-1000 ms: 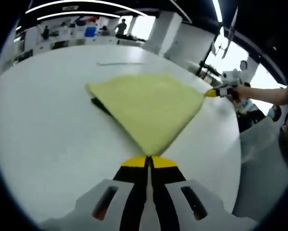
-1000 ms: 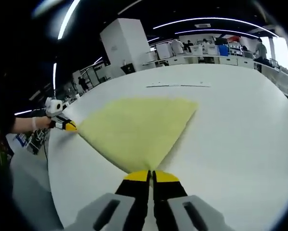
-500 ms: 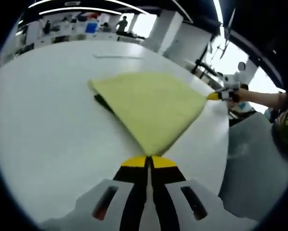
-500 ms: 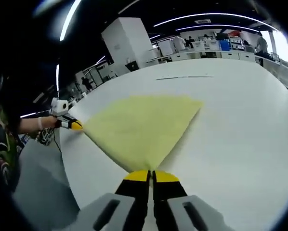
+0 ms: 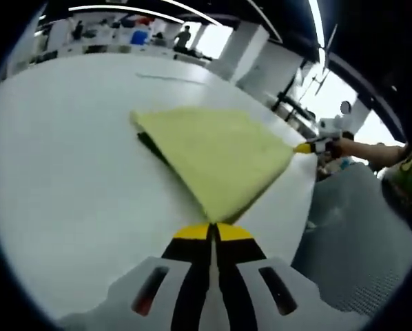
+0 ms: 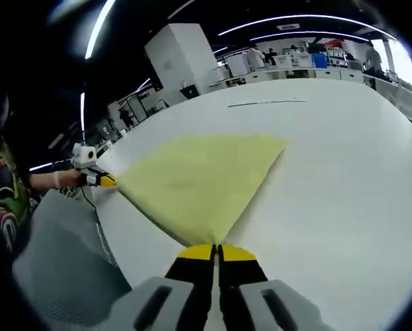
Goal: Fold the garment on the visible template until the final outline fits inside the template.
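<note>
A yellow-green garment lies spread over the white table, pulled taut between the two grippers. My left gripper is shut on its near corner in the left gripper view; the right gripper grips the far right corner there. A dark edge shows under the cloth's left side. In the right gripper view the garment fans out from my right gripper, shut on its corner, and the left gripper holds the far left corner.
The table's edge runs close to the held corners, with grey floor beyond. A thin dark line marks the table far off. Desks, a white pillar and people stand in the background. A person's hand holds the left gripper.
Both cameras have drawn back toward the table's edge, so more floor shows. The garment stays stretched between the shut grippers and has slid a little toward the edge.
</note>
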{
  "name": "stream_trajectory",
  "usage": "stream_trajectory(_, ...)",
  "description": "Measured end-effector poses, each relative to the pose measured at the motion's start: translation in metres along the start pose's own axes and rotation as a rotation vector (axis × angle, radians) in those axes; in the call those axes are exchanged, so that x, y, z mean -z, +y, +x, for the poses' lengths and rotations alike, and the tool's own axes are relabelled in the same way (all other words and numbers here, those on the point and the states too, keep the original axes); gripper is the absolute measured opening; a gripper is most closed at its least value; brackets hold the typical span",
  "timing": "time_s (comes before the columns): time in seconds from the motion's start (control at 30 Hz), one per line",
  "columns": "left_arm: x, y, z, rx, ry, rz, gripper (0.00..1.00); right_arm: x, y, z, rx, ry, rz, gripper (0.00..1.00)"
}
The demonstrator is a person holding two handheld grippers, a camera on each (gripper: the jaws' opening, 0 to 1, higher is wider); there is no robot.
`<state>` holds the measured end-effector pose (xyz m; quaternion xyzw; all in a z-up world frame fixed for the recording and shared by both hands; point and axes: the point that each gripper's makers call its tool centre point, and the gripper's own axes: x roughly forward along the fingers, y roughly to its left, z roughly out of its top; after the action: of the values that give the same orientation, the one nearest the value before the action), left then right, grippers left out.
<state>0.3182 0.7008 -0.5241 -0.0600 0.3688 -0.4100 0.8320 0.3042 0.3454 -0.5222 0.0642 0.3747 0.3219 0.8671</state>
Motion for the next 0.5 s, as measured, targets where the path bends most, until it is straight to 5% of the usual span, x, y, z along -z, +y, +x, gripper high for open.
stream_trajectory(0.17, -0.005, 0.001, -0.006, -0.021, 0.000, 0.052, 0.05, -0.006, 0.001, -0.008, 0.025, -0.008, -0.065, 0.02)
stream_trajectory(0.33, -0.029, 0.005, -0.025, -0.057, -0.102, 0.064, 0.23, -0.020, 0.004, -0.023, 0.056, -0.047, -0.126, 0.31)
stream_trajectory(0.5, -0.047, -0.002, -0.037, -0.059, -0.155, 0.111, 0.60, -0.028, 0.016, -0.031, 0.079, -0.072, -0.206, 0.77)
